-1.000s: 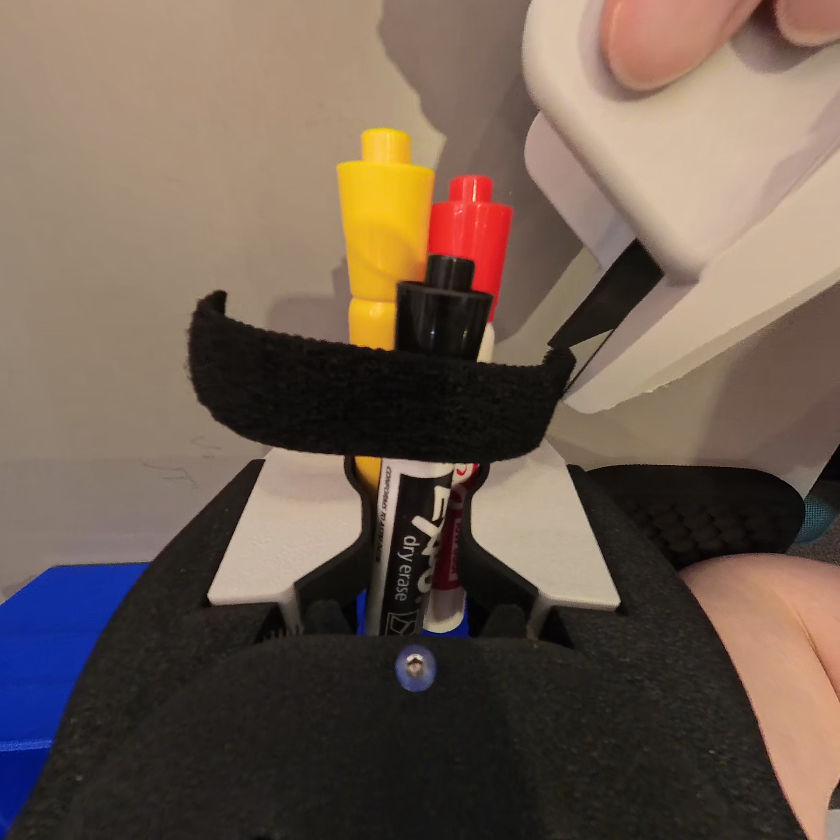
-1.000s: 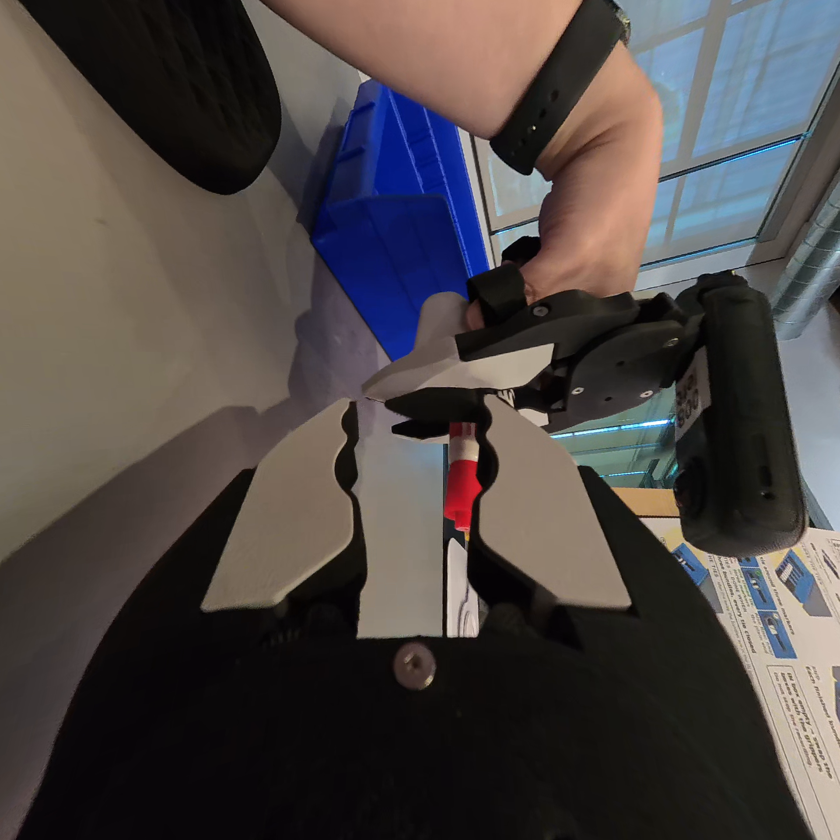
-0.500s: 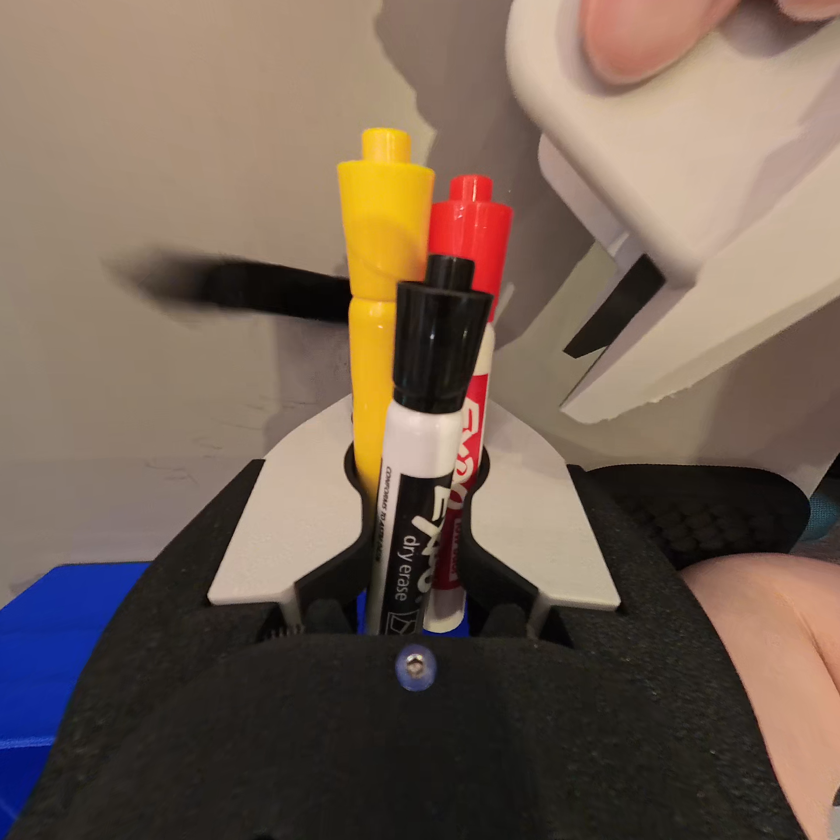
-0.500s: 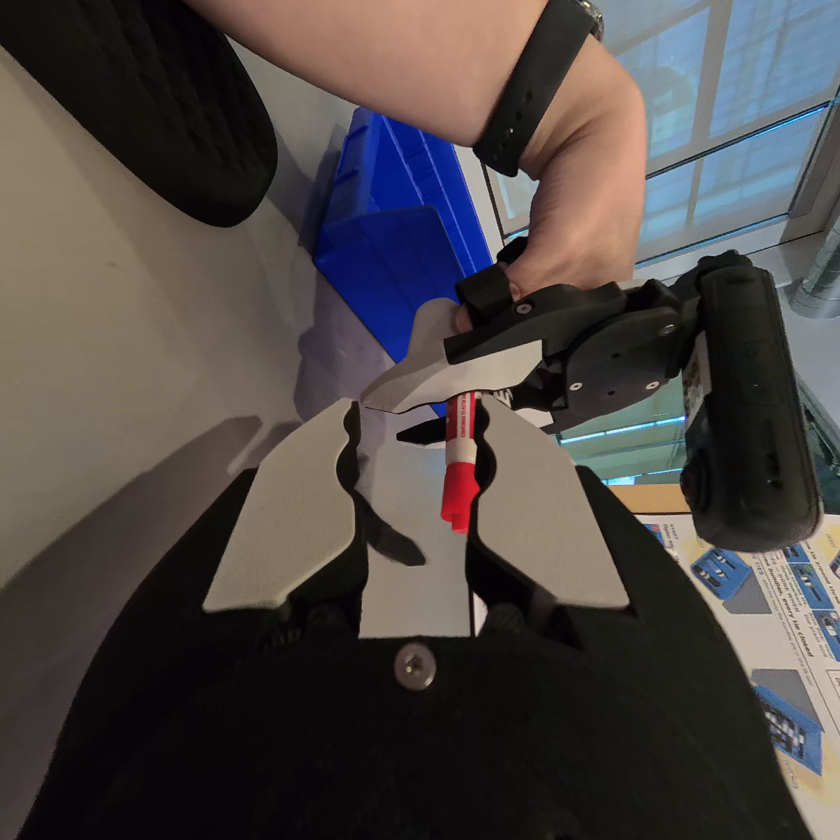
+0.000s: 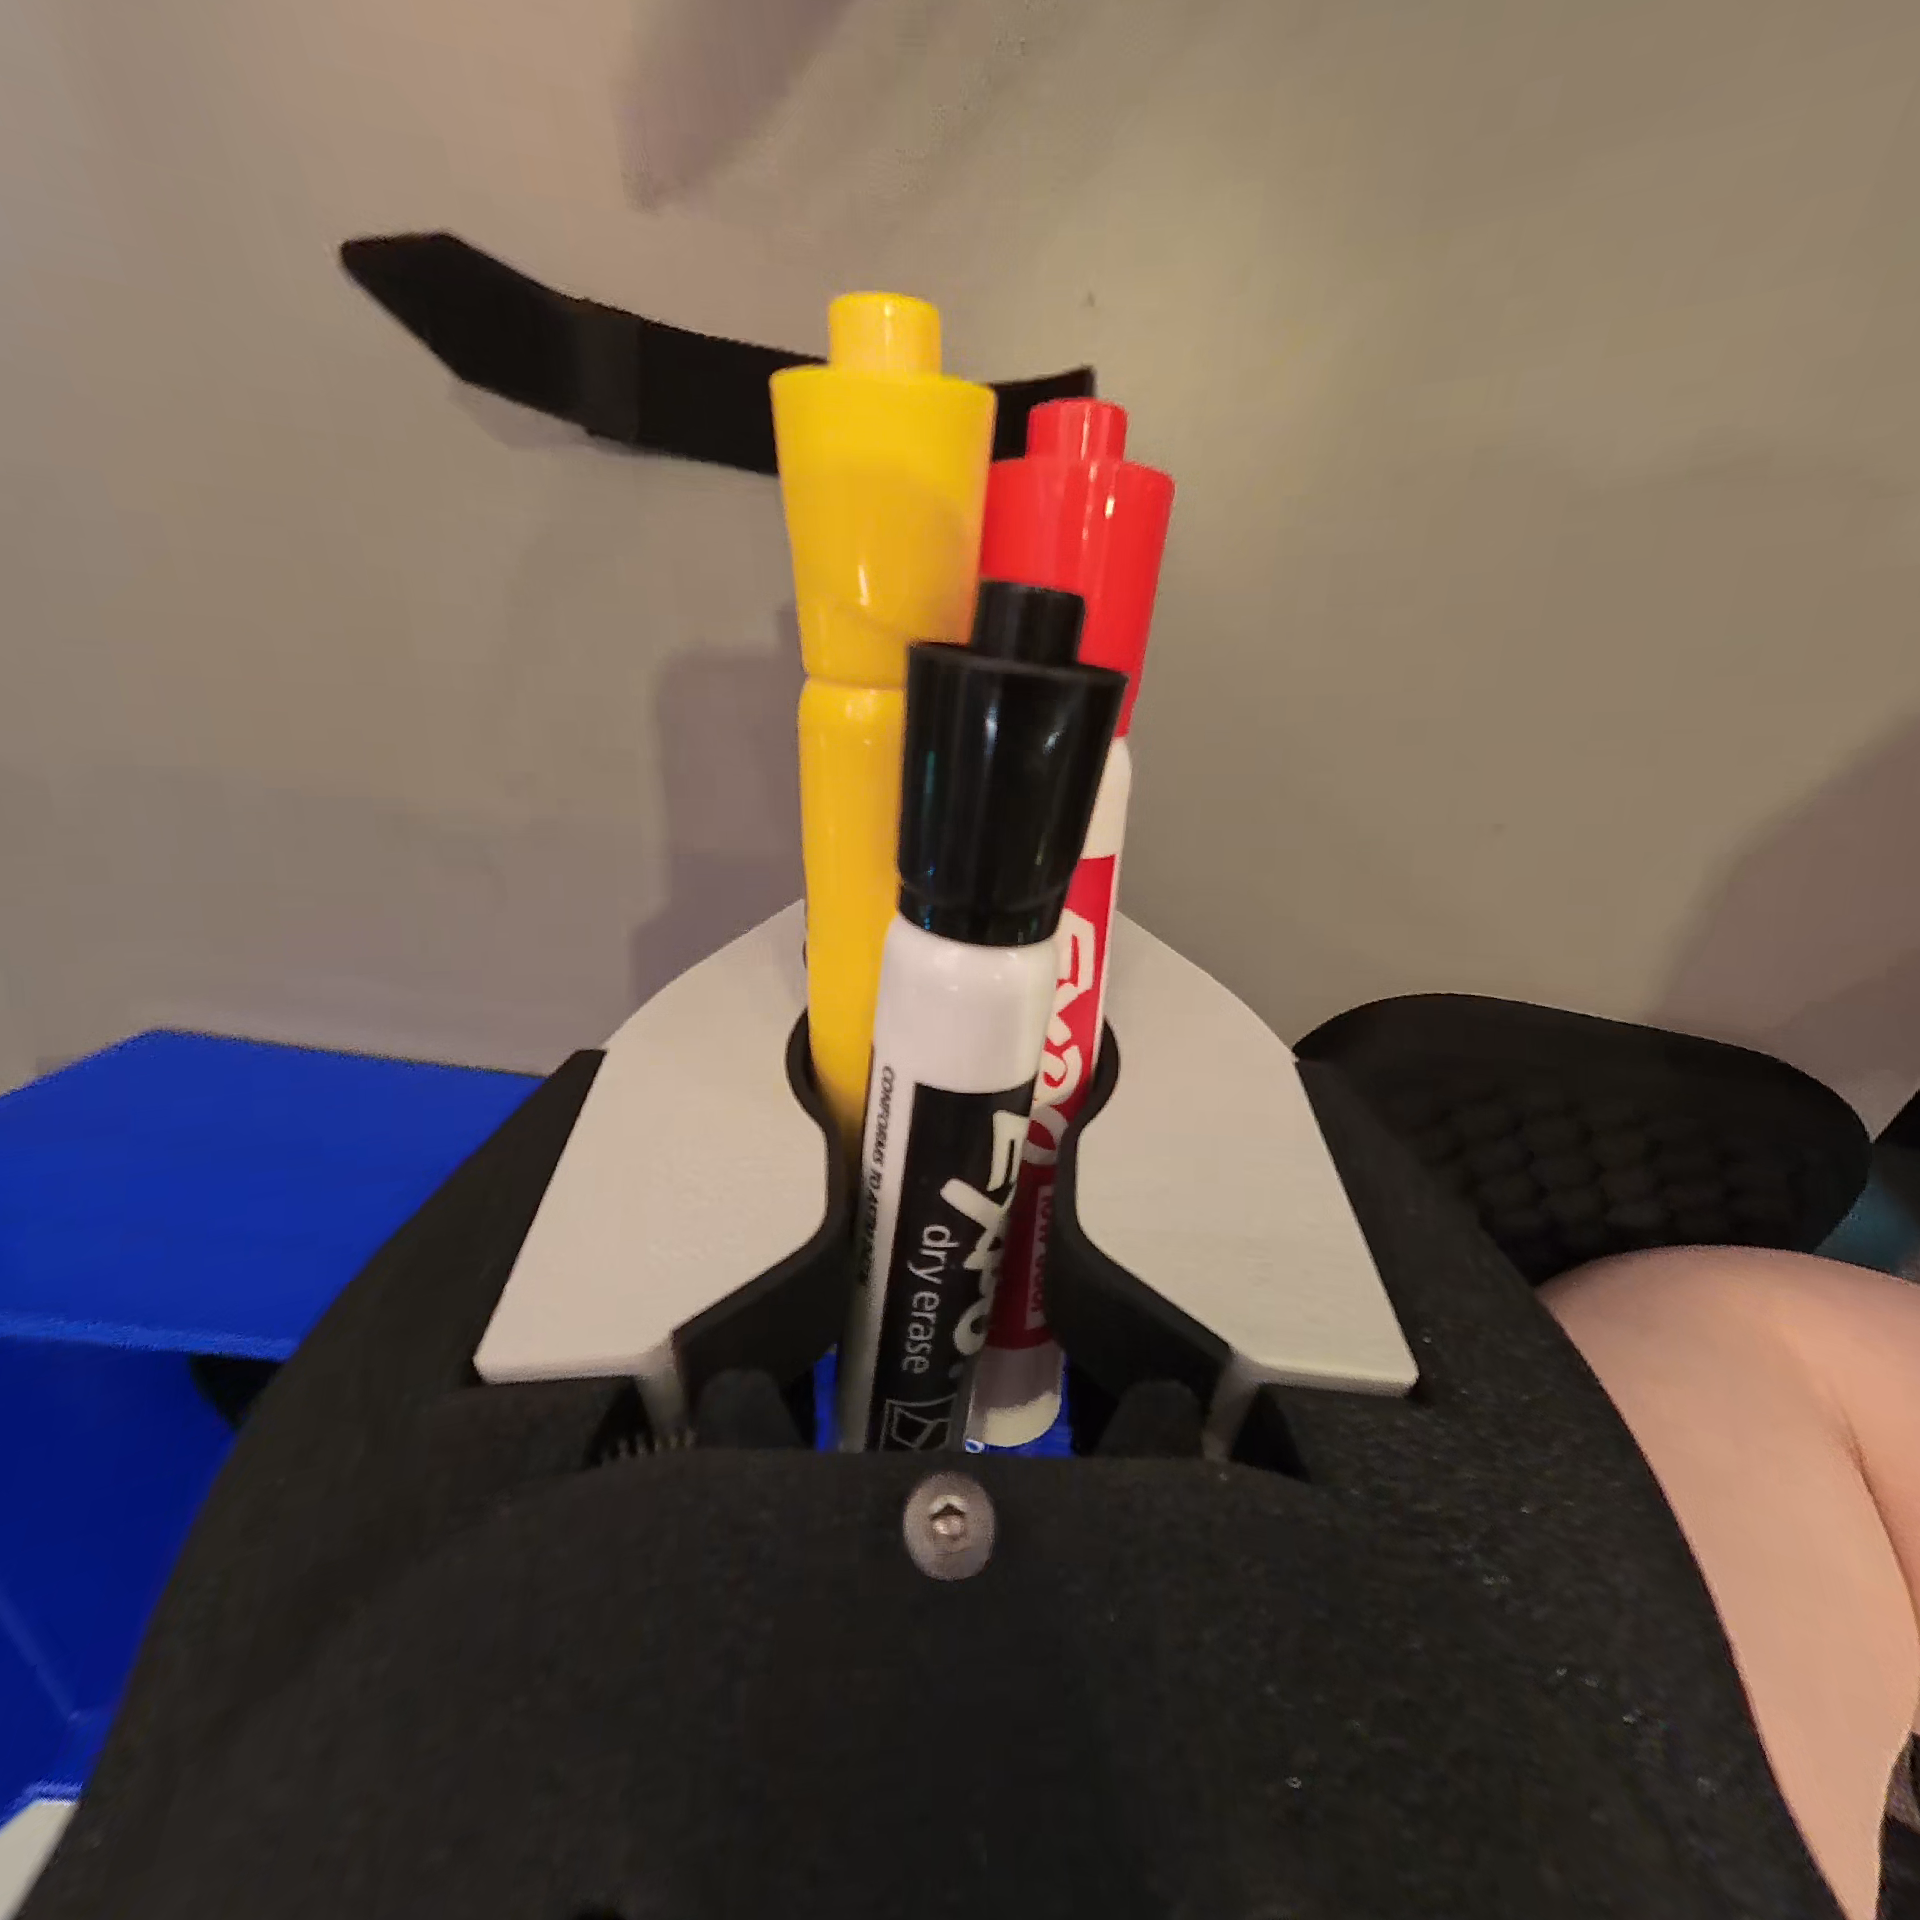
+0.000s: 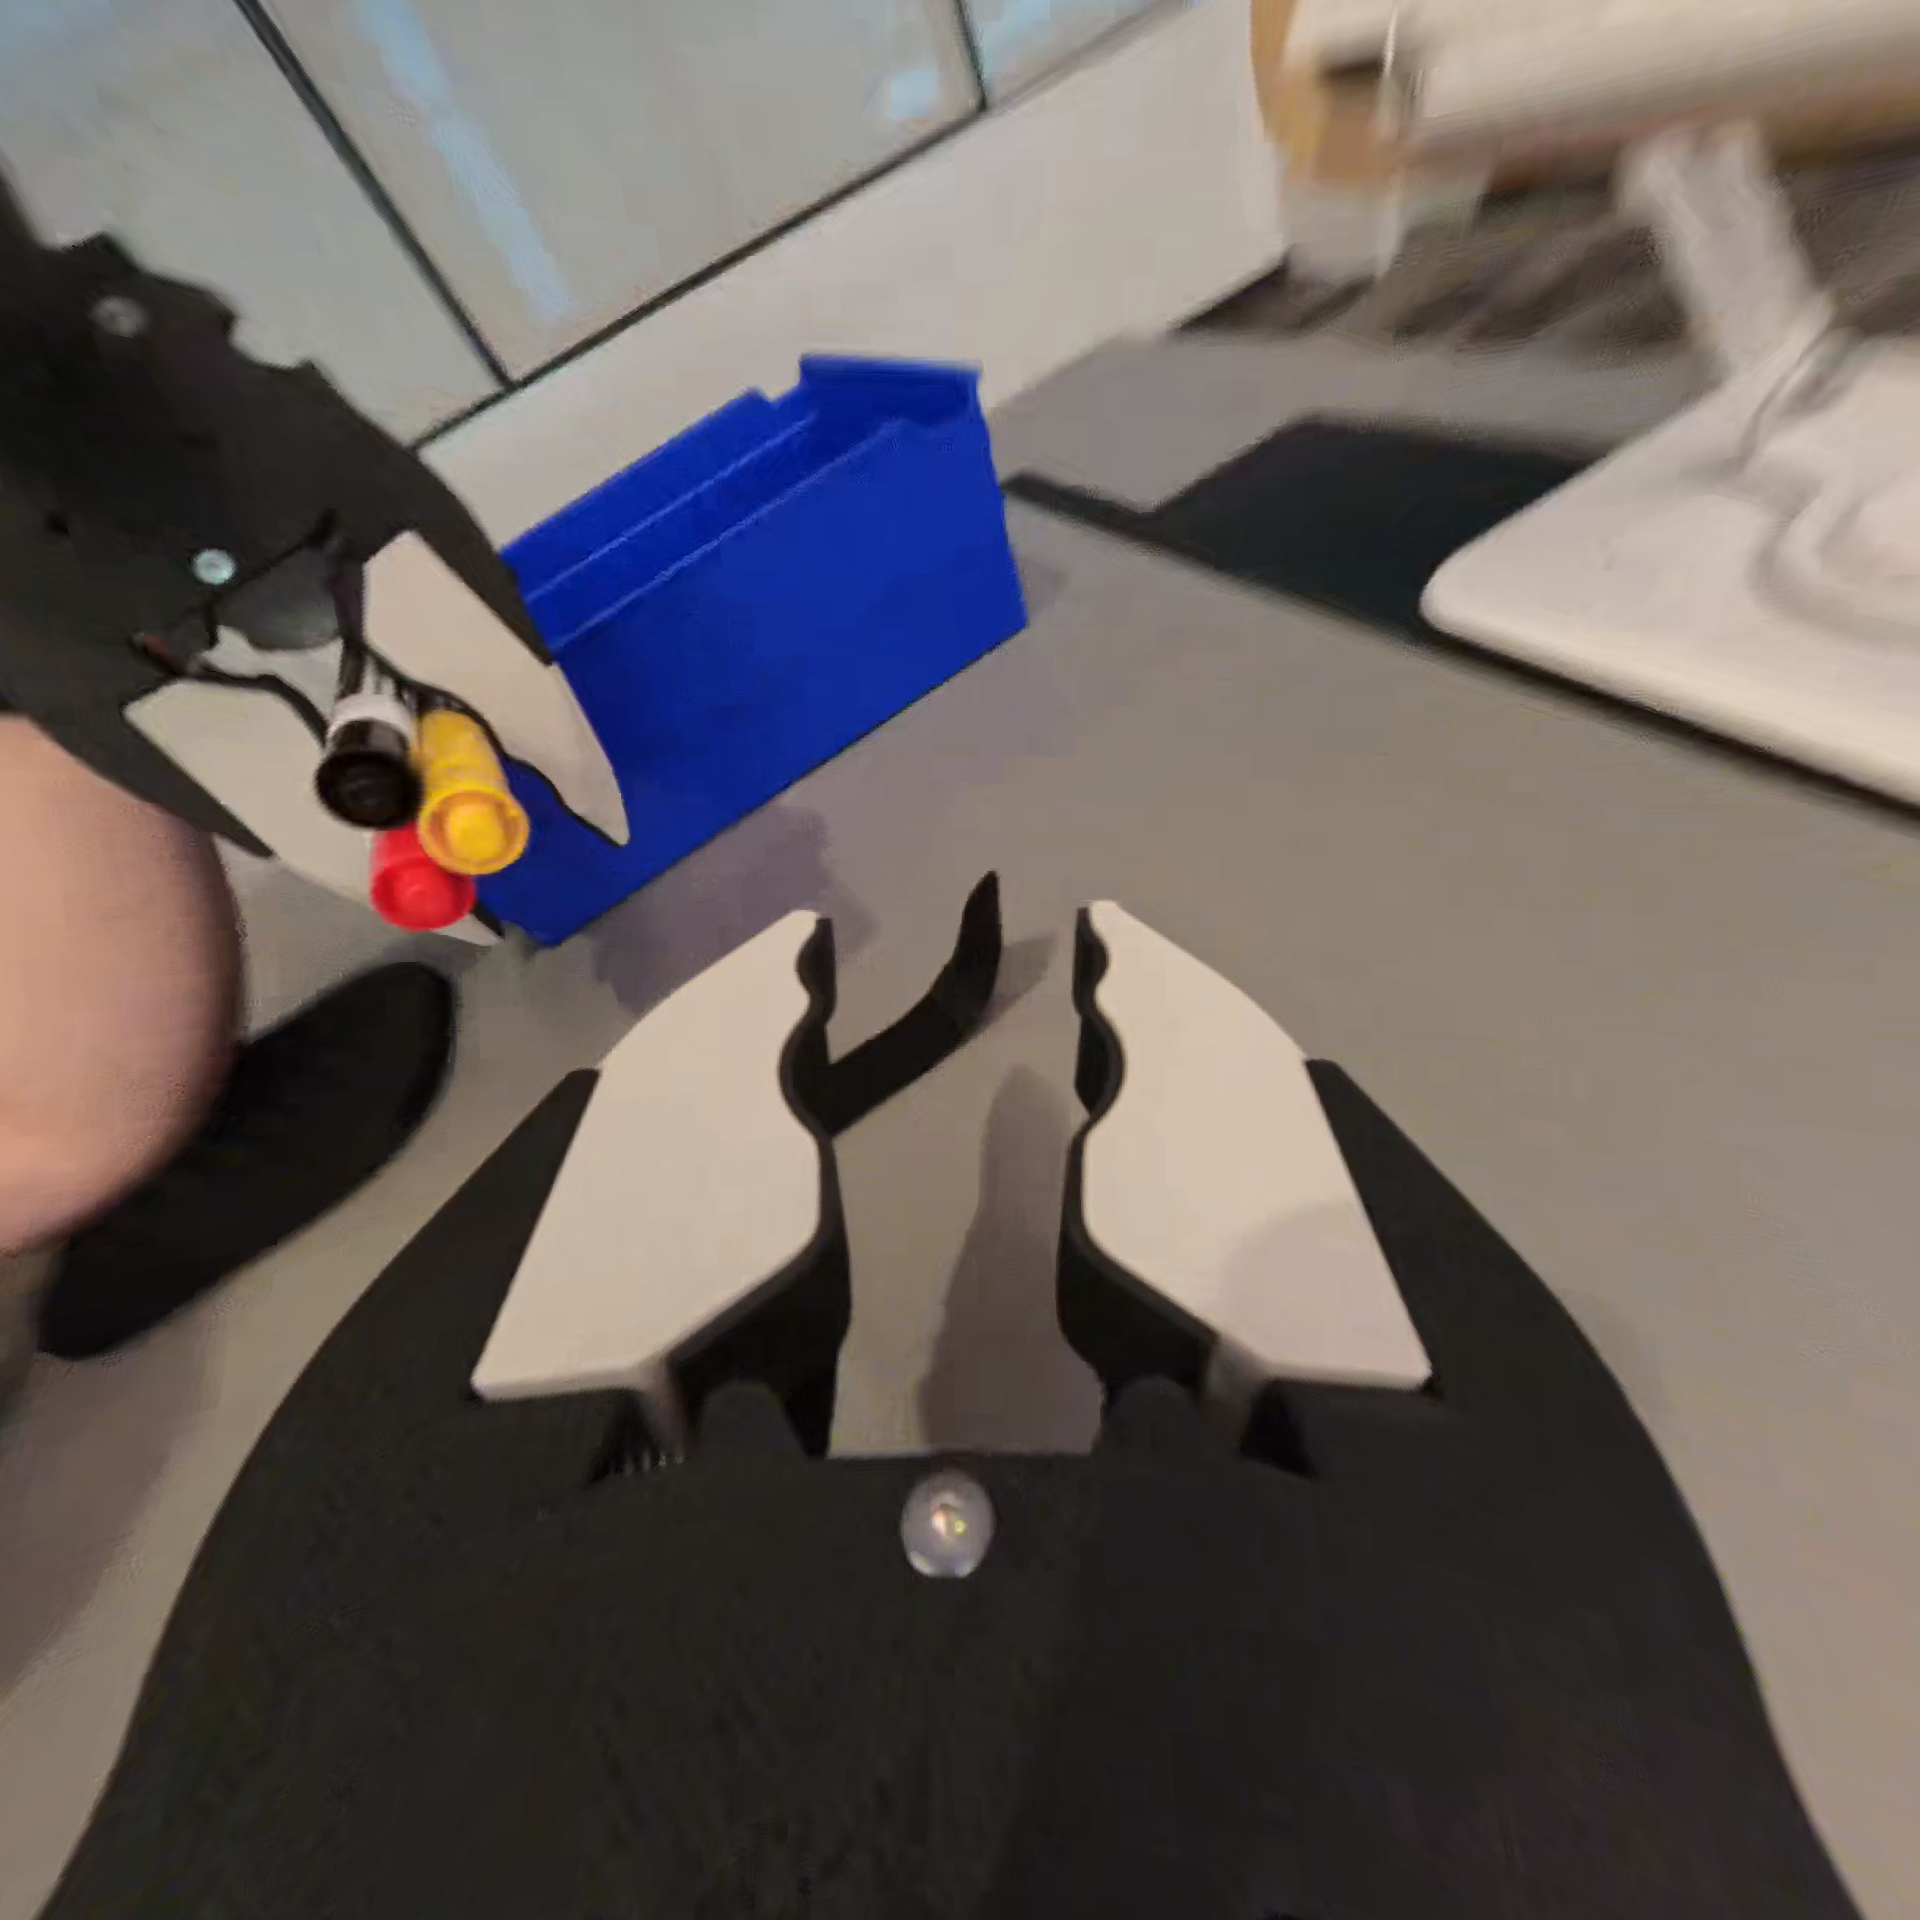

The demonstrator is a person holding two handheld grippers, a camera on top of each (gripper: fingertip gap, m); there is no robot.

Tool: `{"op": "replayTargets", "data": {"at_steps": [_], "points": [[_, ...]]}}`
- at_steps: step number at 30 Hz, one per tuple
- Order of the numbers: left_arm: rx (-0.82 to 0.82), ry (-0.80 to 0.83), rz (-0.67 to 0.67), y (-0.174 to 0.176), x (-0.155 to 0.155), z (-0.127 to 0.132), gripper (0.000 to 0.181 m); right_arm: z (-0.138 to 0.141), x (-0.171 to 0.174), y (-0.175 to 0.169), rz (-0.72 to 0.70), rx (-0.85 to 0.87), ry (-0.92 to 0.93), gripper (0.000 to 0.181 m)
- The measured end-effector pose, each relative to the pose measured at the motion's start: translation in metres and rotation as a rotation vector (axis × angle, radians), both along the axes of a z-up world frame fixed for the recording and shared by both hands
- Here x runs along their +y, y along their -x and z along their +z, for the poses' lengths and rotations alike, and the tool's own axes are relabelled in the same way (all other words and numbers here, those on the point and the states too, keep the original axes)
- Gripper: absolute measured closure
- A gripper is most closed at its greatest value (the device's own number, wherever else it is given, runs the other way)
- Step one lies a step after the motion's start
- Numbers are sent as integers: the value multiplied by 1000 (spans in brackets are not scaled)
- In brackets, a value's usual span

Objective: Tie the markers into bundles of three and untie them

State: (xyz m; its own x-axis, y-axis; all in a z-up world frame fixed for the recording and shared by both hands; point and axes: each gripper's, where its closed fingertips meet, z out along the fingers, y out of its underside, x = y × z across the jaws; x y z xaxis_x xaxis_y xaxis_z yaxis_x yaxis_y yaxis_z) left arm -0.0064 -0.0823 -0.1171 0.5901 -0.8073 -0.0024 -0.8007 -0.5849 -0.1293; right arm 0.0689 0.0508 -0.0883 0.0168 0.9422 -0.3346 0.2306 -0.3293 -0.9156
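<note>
Strap off, my left gripper is clamping three loose markers.

Going from big to small: the grey table is carrying the blue bin, which is sitting just behind my left gripper in the right wrist view. My right gripper is hanging over the table with its jaws spread and nothing between them; half a second ago it was crowding the markers from the upper right, and it is now gone from the left wrist view. The black strap, wrapped round the bundle a second ago, is lying flat on the table beyond the markers. The yellow marker, red marker and black marker are pressing together, caps outward.
</note>
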Motion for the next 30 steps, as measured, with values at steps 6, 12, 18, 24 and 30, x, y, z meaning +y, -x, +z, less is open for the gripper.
{"op": "replayTargets", "data": {"at_steps": [6,12,18,24,30], "points": [[-9,-5,-4,-1,-4,4,139,-41,2,38,140,-177,150,148],[-24,1,-13,-4,-4,4,139,-68,-27,53,317,-340,48,176],[-26,48,-30,-11,-5,-6,139,-13,-9,42,190,-131,-287,178],[-53,108,-50,-25,-3,-17,139,71,-51,7,165,246,-752,178],[-76,58,-62,-26,6,-16,139,62,-84,10,210,311,-952,178]]}}
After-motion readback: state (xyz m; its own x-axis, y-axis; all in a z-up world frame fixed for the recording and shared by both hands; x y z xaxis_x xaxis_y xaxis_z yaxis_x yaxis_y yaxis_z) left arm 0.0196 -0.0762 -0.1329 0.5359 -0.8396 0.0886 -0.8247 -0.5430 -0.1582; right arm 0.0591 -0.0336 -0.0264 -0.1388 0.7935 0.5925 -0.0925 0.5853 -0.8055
